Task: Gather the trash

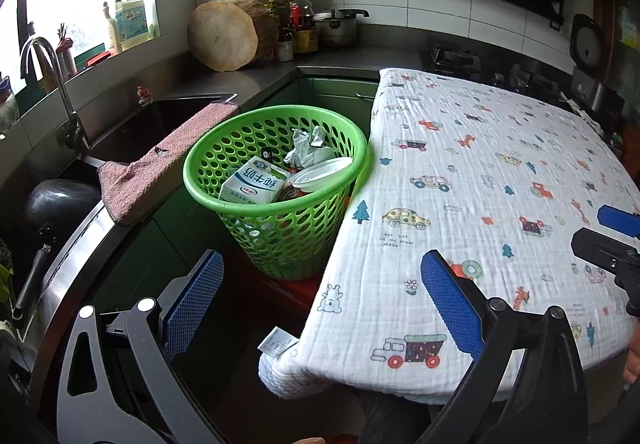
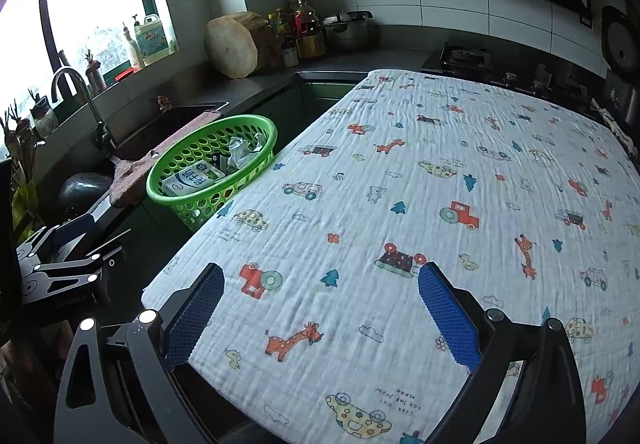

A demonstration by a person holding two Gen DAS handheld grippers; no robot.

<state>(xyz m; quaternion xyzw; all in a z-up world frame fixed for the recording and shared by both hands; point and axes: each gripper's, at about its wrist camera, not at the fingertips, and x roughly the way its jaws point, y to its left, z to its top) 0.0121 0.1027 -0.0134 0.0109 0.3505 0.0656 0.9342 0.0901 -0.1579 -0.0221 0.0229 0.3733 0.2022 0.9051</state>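
A green perforated basket (image 1: 280,240) stands beside the table's left edge; it also shows in the right wrist view (image 2: 192,204). In it lie a white milk carton (image 1: 254,186), crumpled silver paper (image 1: 310,150) and a white lid or cup (image 1: 320,174). My left gripper (image 1: 320,308) is open and empty, low by the table's near left corner, short of the basket. My right gripper (image 2: 322,320) is open and empty, over the table's near part. The table (image 2: 400,204) wears a white cloth with cartoon cars.
A steel counter runs left and back with a sink (image 1: 132,132), tap (image 1: 52,84), pink towel (image 1: 160,164), round wooden block (image 1: 228,34), bottles and a pot (image 1: 338,26). A stove (image 1: 456,58) lies behind the table. A black pan (image 1: 60,200) sits near left.
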